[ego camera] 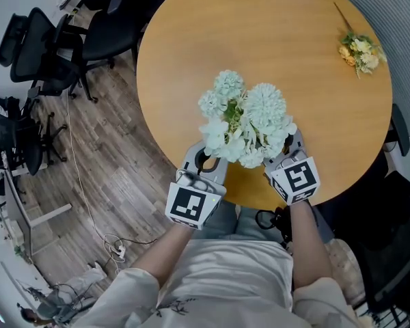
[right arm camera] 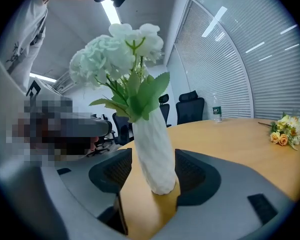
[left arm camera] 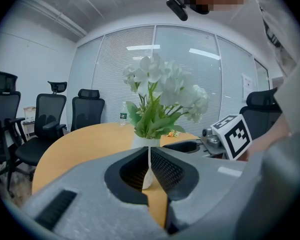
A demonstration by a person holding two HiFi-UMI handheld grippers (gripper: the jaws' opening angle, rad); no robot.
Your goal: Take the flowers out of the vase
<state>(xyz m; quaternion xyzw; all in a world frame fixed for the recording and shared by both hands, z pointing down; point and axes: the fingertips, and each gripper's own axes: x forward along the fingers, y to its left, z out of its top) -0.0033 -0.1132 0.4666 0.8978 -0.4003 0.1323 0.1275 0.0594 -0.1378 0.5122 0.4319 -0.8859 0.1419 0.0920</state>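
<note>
Round and wood-topped, the counter (ego camera: 280, 39) carries a white vase (right arm camera: 152, 149) close to its near edge. The pale green-white flowers (ego camera: 246, 118) stand in it, their leafy stems gathered into the neck.

The vase stands upright between the fingers (right arm camera: 192, 171) of the right gripper (right arm camera: 153, 156), which are spread wide. A strip of counter shows on either side of the vase's foot, so the pads flank it without pressing on it. The blooms rise well above those fingers.

The left gripper (left arm camera: 149, 156) has its fingers (left arm camera: 167, 169) drawn together, with only a hairline slit between them and nothing gripped. The vase sits ahead of their tips, and a sliver of it shows through the slit. In the head view, both sets of fingertips disappear under the spread of the flowers. A marker cube (ego camera: 191, 205) sits at the back of each gripper, nearest the person.

Far beyond the right fingers and off to their right, a small bouquet (ego camera: 361, 50) of yellow and cream blooms lies on its side on the counter, well apart from the vase. A water bottle (right arm camera: 217, 113) stands past those fingers, near the counter's far edge.

To the left of the left fingers, off the counter, black office chairs (ego camera: 48, 39) stand on a wooden floor (ego camera: 116, 176). Ahead of the left fingers, behind the flowers, a glass wall (left arm camera: 180, 59) with blinds closes the room.
</note>
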